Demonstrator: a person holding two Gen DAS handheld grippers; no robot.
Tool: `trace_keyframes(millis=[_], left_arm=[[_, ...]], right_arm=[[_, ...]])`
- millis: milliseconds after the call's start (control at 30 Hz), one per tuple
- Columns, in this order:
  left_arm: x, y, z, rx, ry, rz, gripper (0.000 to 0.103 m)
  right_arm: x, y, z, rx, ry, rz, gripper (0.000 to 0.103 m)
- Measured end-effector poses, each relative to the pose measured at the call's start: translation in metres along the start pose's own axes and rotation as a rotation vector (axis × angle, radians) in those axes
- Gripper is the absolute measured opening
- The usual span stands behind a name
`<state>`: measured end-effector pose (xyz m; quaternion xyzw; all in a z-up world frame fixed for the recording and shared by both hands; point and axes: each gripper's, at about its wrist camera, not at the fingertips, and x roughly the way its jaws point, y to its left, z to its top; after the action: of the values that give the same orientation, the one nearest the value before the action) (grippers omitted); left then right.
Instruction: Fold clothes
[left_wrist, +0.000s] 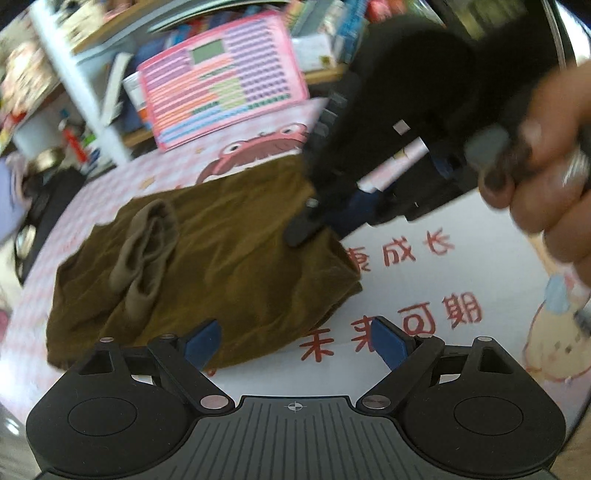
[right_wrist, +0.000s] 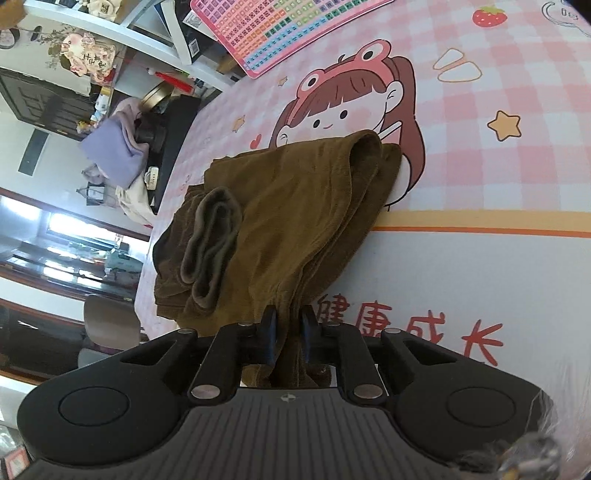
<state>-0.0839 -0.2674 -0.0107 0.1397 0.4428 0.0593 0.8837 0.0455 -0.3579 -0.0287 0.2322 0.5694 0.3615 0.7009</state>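
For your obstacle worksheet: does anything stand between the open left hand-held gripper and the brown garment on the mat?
Nothing visible does. The left hand-held gripper hangs open at the near edge of the brown folded fabric garment; only bare printed mat lies nearby.

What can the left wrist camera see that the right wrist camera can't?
Only the left view shows the person's hand holding the right gripper from outside, and the open left gripper. Only the right view shows a strawberry and a purple cloth. Both show the brown garment pinched by the right gripper, the pink chart and the cartoon mat.
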Motion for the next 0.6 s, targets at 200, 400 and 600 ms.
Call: trace_keyframes(millis=[200,400,600], left_arm=[[0.018,-0.024,0.01,0.174,0.001,0.099,0.09],[0.025,-0.039,0.014,0.287,-0.031,0.177,0.081],[0.017,-0.023,0.018,0.24,-0.056,0.09,0.011]], right_arm=[[0.0,0.004,0.003,-0.005,0.006,0.006,0.013],[-0.001,0.001,0.005,0.007,0.008,0.007,0.013],[-0.005,-0.008,0.009,0.013,0.012,0.019,0.043]])
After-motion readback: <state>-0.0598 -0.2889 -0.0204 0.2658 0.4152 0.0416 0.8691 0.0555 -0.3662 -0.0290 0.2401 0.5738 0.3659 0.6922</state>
